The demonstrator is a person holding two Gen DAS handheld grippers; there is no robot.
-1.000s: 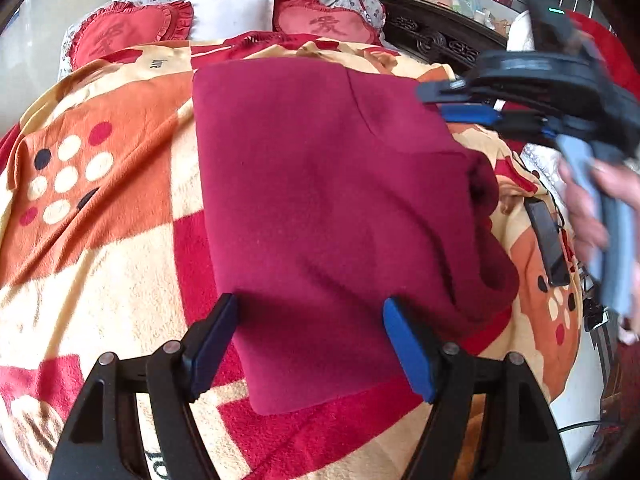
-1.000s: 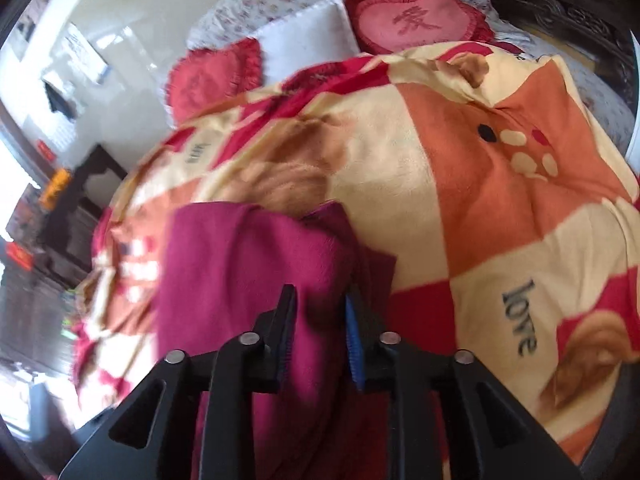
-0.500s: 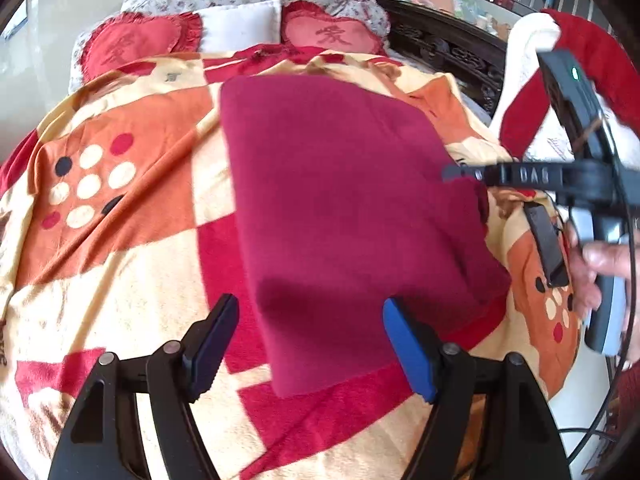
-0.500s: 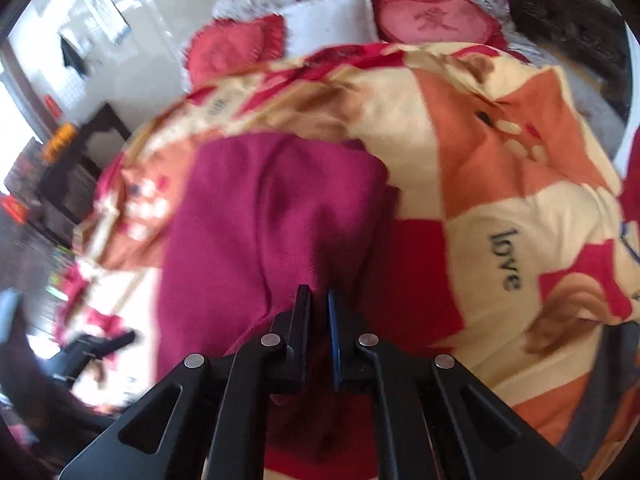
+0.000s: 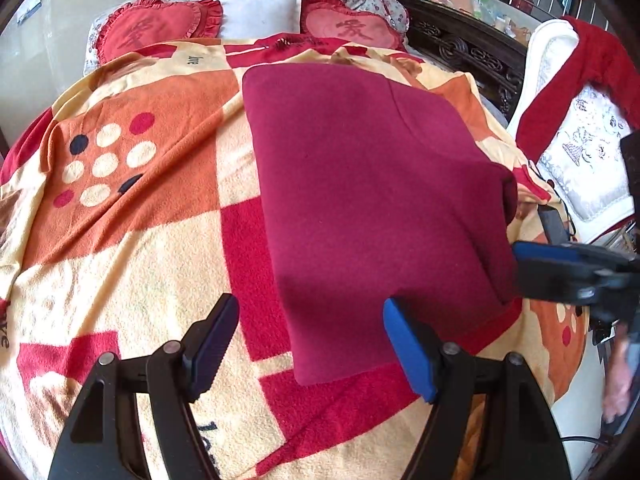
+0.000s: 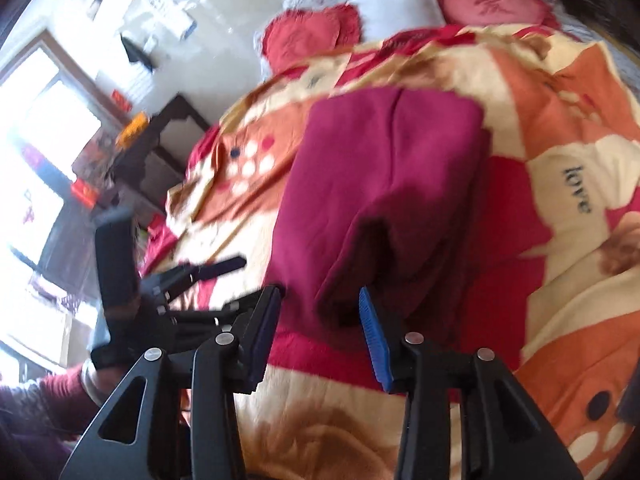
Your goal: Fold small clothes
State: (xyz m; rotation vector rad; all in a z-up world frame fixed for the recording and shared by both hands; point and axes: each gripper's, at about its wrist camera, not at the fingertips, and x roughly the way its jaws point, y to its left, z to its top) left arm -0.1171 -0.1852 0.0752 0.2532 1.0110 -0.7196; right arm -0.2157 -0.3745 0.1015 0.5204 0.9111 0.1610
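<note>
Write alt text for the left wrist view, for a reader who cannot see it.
A dark red folded garment lies flat on a bed covered by an orange, cream and red patterned blanket. The left tool hovers open at its near edge, holding nothing, and the right tool enters from the right. Red heart-shaped cushions sit by the headboard.

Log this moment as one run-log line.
maroon garment: folded, flat on blanket | left claw: open, empty | right claw: open, empty

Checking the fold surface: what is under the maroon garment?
The maroon garment lies folded on a patterned fleece blanket in orange, cream and red, which shows all around it. Whatever sits directly beneath the cloth, or between its folded layers, is covered.
</note>
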